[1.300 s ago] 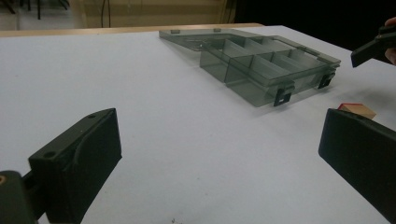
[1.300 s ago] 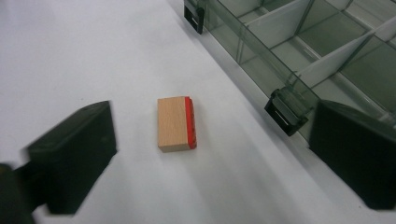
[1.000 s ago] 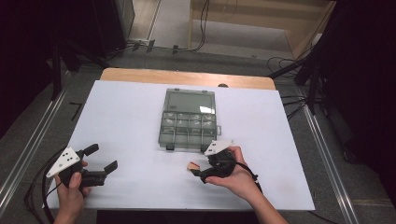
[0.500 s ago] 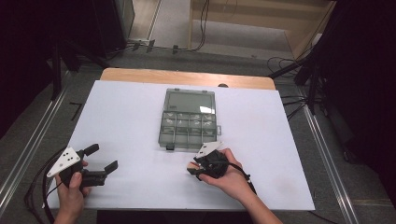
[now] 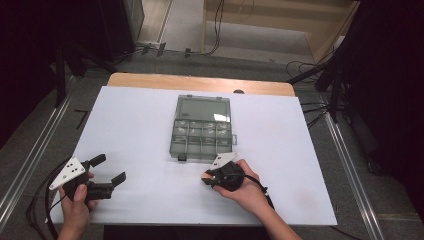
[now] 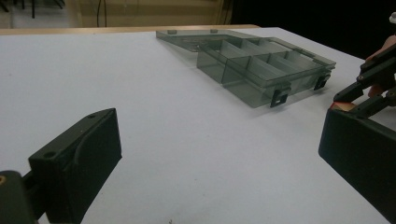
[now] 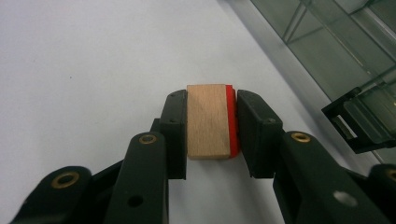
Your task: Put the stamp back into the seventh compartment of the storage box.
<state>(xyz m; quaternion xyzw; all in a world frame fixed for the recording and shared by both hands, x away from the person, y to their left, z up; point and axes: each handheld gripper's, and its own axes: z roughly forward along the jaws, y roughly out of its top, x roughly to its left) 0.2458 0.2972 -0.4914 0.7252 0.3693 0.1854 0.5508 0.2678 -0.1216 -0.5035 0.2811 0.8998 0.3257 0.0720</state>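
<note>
The right claw (image 7: 209,128) has just been closing its jaws and now pinches one wooden block (image 7: 208,120), red along one side, pressed between both pads, just above the worktop (image 5: 140,125) near the middle of its near edge. The left claw (image 5: 109,170) stands spread wide, holding nothing, at the near left corner. One clear compartment box (image 5: 202,129) lies open at the worktop's middle, just beyond the right claw.

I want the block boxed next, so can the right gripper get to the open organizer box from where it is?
Probably yes. The right gripper, its jaws just closed on the wooden block, sits near the organizer box, whose lid lies open; only bare table lies between.
</note>
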